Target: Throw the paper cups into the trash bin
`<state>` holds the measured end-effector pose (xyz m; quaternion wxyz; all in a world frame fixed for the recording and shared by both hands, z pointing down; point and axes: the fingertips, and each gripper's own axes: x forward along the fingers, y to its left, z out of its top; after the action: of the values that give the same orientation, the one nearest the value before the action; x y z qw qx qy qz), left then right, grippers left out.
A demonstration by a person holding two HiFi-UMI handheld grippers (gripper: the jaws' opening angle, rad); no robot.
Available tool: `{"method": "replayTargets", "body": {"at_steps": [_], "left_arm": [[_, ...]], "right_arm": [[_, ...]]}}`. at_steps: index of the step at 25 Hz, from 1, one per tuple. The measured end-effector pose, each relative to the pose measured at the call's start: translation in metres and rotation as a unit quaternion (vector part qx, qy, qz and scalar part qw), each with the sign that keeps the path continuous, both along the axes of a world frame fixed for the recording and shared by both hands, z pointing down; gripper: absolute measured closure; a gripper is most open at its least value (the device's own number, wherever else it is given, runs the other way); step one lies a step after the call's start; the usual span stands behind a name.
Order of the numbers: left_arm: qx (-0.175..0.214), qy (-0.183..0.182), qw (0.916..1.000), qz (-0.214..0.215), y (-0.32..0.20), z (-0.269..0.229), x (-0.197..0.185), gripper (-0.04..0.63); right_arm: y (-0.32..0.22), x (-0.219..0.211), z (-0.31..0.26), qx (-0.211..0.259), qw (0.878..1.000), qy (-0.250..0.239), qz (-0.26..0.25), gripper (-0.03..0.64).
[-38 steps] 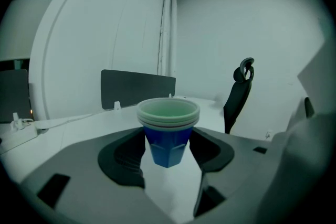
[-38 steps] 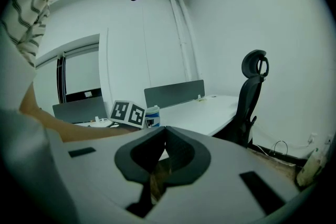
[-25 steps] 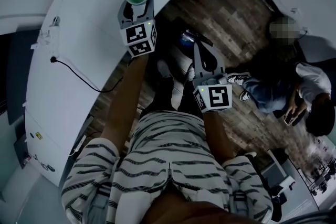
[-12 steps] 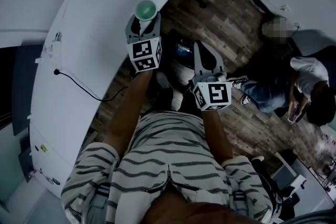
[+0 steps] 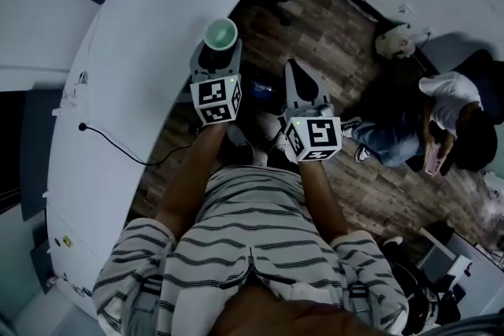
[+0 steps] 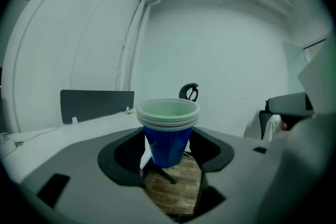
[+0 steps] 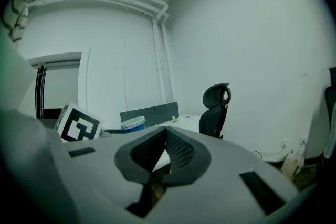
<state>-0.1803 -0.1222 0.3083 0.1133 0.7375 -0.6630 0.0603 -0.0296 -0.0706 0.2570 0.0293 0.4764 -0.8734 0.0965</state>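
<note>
A stack of blue paper cups [image 5: 220,33] with a white-green inside stands upright between the jaws of my left gripper [image 5: 218,53]. The jaws stand wide and press the cups' sides, holding the stack in the air at the white table's edge [image 5: 169,67]. In the left gripper view the cups [image 6: 168,136] hang above wooden floor, inside the left gripper [image 6: 167,153]. My right gripper [image 5: 292,76] is over the floor to the right, its jaws shut on nothing [image 7: 165,150]. The right gripper view also catches the cups [image 7: 133,123] at its left.
A long curved white table runs along the left, with a black cable [image 5: 118,145] on it. A dark object with a blue patch [image 5: 261,89] lies on the floor between the grippers. A person [image 5: 409,130] sits on the floor at right. A black office chair [image 7: 216,107] stands ahead.
The left gripper with the cups has moved off the tabletop to the table's edge, closer to the right gripper. The right gripper has barely moved.
</note>
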Motion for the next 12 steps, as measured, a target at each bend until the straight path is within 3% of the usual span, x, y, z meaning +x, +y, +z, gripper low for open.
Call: {"method": "replayTargets", "body": {"at_steps": [12], "left_arm": [[0.025,-0.005,0.9985,0.049,0.013,-0.033,0.076,0.313]], "right_arm": [[-0.001,0.05,-0.018,0.015,1.0,-0.004,0.023,0.6]]}}
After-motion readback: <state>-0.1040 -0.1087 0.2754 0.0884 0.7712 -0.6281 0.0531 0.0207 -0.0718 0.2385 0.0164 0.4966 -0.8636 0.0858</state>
